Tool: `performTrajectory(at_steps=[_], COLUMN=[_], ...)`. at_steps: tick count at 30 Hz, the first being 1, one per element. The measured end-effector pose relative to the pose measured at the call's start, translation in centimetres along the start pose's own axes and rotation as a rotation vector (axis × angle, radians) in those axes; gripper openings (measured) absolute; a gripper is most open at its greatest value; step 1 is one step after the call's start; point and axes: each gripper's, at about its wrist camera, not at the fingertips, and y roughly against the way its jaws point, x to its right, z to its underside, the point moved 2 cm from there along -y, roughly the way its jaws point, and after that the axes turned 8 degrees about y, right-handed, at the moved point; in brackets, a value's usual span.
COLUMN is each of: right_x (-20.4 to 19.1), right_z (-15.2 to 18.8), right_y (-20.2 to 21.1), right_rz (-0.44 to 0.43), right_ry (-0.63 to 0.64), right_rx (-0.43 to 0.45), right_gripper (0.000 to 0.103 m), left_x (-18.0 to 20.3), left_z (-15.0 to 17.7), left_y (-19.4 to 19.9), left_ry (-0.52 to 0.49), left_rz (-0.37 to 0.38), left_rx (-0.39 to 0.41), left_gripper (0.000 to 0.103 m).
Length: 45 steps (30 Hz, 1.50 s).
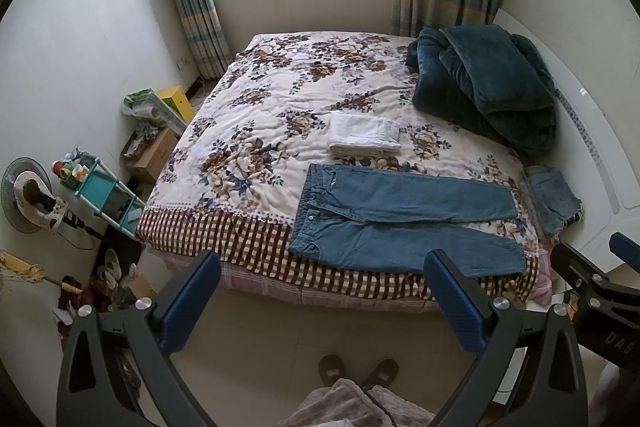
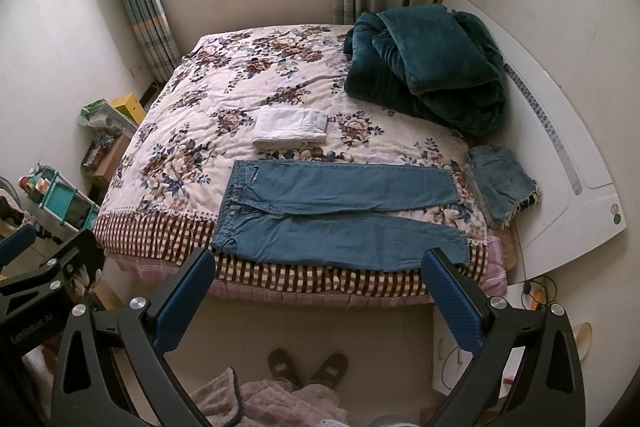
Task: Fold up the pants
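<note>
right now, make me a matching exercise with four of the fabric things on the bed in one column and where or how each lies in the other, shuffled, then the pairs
Things
1. blue jeans
2. white folded garment
3. dark green blanket
4. denim shorts

Places or states
A. bunched in a heap at the far right corner, near the curtain
B. on the right edge of the bed, past the leg hems
C. spread flat along the near edge, both legs pointing right
D. folded, mid-bed, just beyond the waistband

Pairs: 1-C, 2-D, 3-A, 4-B
</note>
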Motion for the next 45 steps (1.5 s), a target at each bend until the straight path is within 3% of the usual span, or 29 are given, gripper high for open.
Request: performTrajectory(at_steps=[45], right_x=[0.1], right_z=[-1.5], right_y=[0.8], right_rz=[-0.005], right_ry=[-0.007], right_rx=[0.007], right_gripper=[0.103], left_x=[0.4], left_z=[0.2], left_y=[0.7], left_ry=[0.002], left_rz=[0.004], left_rx=[0.016], left_gripper=[0.103])
